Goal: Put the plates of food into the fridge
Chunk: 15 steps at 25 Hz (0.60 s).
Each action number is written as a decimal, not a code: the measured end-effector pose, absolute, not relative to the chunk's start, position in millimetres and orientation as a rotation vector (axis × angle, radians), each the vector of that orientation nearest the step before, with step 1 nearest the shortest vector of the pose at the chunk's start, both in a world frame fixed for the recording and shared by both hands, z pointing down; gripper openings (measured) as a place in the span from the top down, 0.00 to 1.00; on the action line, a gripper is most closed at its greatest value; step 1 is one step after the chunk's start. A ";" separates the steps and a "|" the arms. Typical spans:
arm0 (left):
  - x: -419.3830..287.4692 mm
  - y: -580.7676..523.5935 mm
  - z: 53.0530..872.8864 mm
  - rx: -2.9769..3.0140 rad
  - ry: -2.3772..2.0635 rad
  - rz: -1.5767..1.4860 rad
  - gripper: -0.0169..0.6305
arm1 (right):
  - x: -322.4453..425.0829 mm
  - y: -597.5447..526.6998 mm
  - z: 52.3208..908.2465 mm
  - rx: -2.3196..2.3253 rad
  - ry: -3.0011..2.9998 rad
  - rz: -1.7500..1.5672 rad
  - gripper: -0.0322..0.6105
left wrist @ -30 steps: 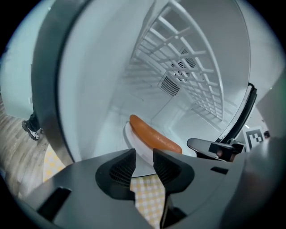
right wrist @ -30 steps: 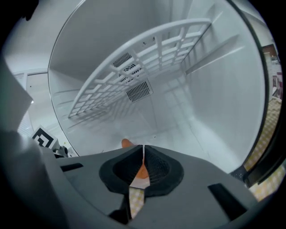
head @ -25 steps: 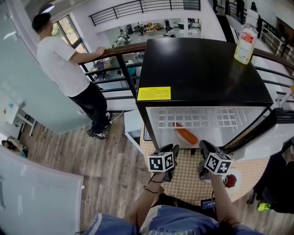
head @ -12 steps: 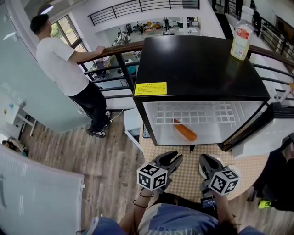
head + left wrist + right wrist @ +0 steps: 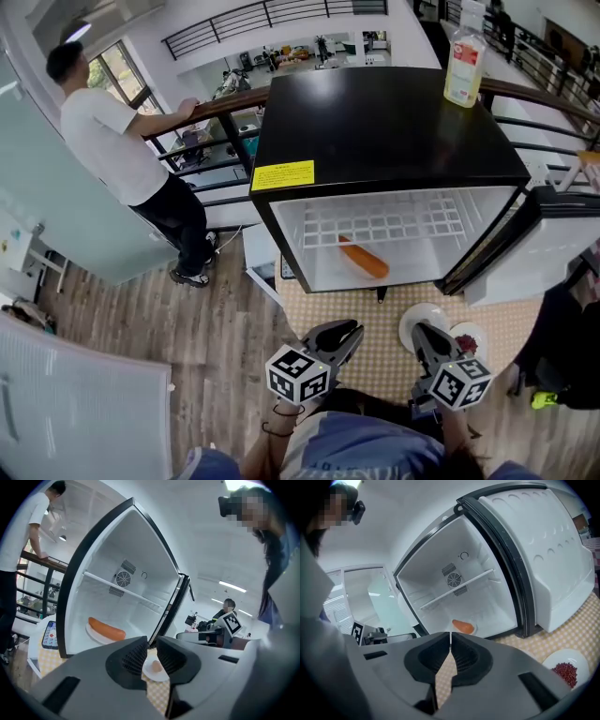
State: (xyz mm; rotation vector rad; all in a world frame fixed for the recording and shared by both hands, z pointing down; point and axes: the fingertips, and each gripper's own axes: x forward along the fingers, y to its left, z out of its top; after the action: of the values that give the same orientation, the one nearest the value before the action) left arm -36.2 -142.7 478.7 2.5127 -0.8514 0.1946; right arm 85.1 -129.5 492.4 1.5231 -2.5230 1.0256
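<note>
The black fridge [image 5: 394, 131] stands open, and a sausage on a white plate [image 5: 362, 259] [image 5: 107, 629] [image 5: 463, 626] lies inside it. On the checkered cloth [image 5: 375, 361] in front lie a white plate with an egg [image 5: 155, 668] [image 5: 411, 323] and a plate of red beans [image 5: 470, 338] [image 5: 565, 672]. My left gripper [image 5: 339, 336] [image 5: 151, 654] hangs in front of the fridge; its jaws have just been closing to a narrow gap with nothing between them. My right gripper [image 5: 422, 337] [image 5: 450, 644] is shut and empty, right over the egg plate.
The fridge door [image 5: 548, 248] swings open to the right. A bottle [image 5: 465, 64] stands on the fridge top. A person in a white shirt [image 5: 103, 127] leans on the railing at the left. A phone [image 5: 49, 634] lies left of the fridge.
Both grippers have drawn back from the fridge opening toward my body. The left jaws have narrowed. The two plates on the cloth have come into view beside the right gripper.
</note>
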 end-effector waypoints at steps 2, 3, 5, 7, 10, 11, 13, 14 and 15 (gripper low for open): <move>-28.4 -136.4 477.7 2.529 -0.820 0.202 0.86 | 85.3 -124.6 491.8 1.532 -2.522 1.039 0.91; -24.5 -133.2 477.3 2.536 -0.805 0.205 0.87 | 85.4 -122.3 491.0 1.538 -2.520 1.044 0.91; -16.2 -126.9 476.7 2.548 -0.772 0.214 0.87 | 87.7 -118.2 491.9 1.550 -2.525 1.045 0.91; -8.4 -120.9 476.0 2.561 -0.739 0.229 0.87 | 91.4 -113.8 491.7 1.570 -2.524 1.045 0.91; 1.1 -114.3 474.6 2.579 -0.698 0.239 0.87 | 97.8 -106.6 487.6 1.622 -2.492 1.050 0.91; 3.7 -113.0 474.0 2.583 -0.688 0.237 0.87 | 101.1 -105.0 489.5 1.636 -2.486 1.046 0.91; 8.6 -110.7 472.9 2.593 -0.673 0.234 0.87 | 107.5 -102.3 492.8 1.664 -2.476 1.051 0.91; 10.8 -109.5 472.4 2.603 -0.668 0.239 0.87 | 110.1 -101.0 491.8 1.682 -2.466 1.061 0.91; 12.9 -108.2 472.2 2.617 -0.664 0.246 0.88 | 112.5 -99.9 490.5 1.699 -2.457 1.068 0.91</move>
State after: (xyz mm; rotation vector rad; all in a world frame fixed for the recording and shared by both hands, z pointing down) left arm 12.9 -108.2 472.2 2.6173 -0.6638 0.2465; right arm 112.5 -99.9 490.5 1.6985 -2.4574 1.0678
